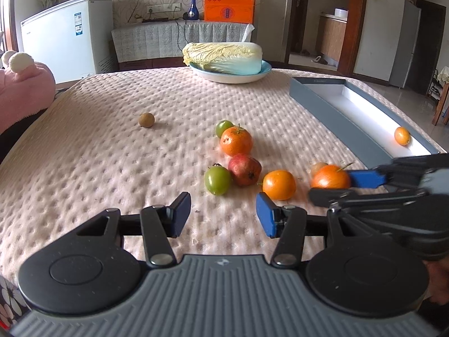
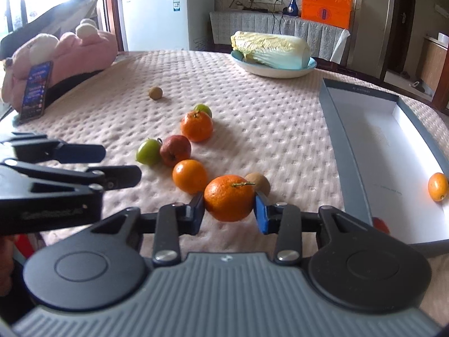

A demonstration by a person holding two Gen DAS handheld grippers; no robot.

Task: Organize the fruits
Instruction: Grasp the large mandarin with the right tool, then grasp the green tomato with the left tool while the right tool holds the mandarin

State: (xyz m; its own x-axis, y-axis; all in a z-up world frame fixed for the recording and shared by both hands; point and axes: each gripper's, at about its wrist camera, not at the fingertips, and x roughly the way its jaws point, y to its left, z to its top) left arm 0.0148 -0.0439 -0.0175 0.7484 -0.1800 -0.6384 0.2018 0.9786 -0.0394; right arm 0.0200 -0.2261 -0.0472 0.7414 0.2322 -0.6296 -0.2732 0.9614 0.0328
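The right gripper [image 2: 229,210] has its two pads pressed against the sides of a stemmed mandarin [image 2: 229,198], jaws narrowed to about the fruit's width, and the mandarin appears to sit on the quilted table cover [image 2: 266,118], though whether it has lifted clear cannot be told. The left gripper [image 1: 223,214] hovers with jaws partly open and nothing between them, near a smooth orange [image 1: 279,184]. Just behind the held mandarin lies a brown kiwi [image 2: 259,182], and the smooth orange sits just beside it on the left, so the lift should go straight up before swinging right, lest the pads nudge either neighbour. The grey box [image 2: 350,174], well to the right, already holds a small orange fruit [image 2: 437,186]; the mandarin probably belongs there. The grip should stay centred on the widest part, since round peel slips easily, and the release should be low inside the box so it does not roll.
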